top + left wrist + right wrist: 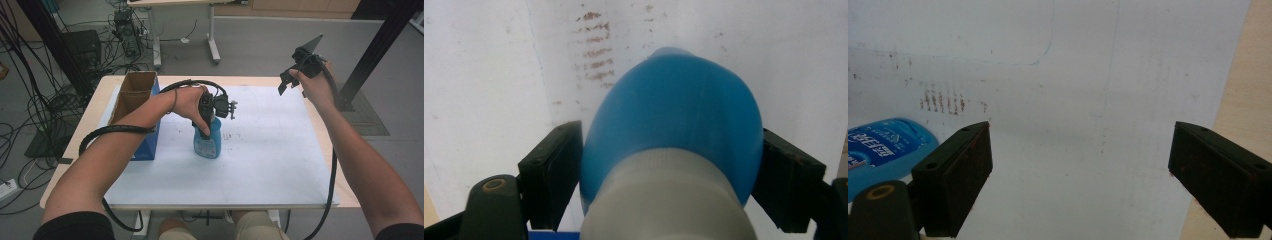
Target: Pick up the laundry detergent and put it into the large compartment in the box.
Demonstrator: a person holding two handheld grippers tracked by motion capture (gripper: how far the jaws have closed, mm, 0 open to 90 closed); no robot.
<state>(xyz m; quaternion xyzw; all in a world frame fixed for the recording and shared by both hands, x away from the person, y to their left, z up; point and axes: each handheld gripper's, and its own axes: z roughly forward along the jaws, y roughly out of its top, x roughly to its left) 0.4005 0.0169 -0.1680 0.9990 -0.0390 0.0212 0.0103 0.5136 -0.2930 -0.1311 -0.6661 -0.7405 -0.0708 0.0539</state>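
The left claw (209, 120) is closed around the blue plastic bottle (207, 142) with a grey cap, standing upright on the white-covered worktop (260, 165) beside an open cardboard box (132, 95). The right claw (290, 82) hangs spread wide and empty above the worktop's far right edge.

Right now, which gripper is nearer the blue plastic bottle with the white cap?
Left. The left gripper is closed around the blue plastic bottle just below its white cap, while the right gripper is raised open over the table's far right side, well away.
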